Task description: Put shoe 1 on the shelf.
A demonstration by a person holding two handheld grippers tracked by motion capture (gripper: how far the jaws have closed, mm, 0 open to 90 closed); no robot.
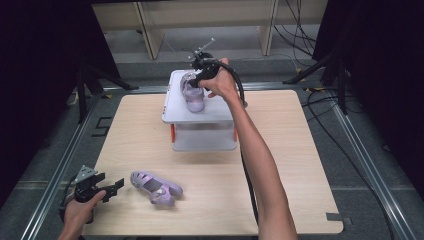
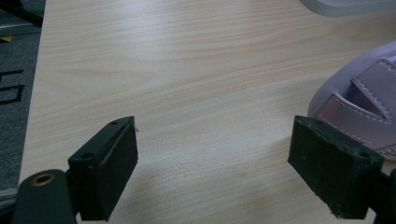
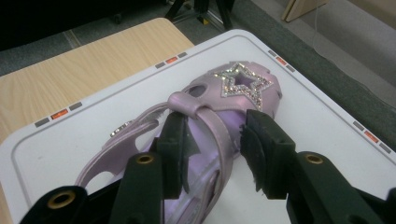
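A lilac child's shoe with a glittery star (image 3: 243,86) lies on the white lid of a box (image 3: 317,121) at the back of the table. My right gripper (image 3: 212,154) reaches down over it, its jaws a little apart on either side of the shoe's strap and side wall, with a gap showing at the right pad; from above the gripper (image 1: 197,80) sits over this shoe (image 1: 192,95). The matching shoe (image 1: 155,187) lies on its side on the table near the front left. My left gripper (image 1: 112,187) rests just left of it, jaws wide open and holding nothing (image 2: 212,163), the shoe's toe (image 2: 364,93) beside the right pad.
The white box (image 1: 200,115) with orange latches stands at the middle back of the wooden table (image 1: 145,130). A metal frame rail runs round the table. Cables and stand legs lie on the floor behind; black curtains hang at both sides.
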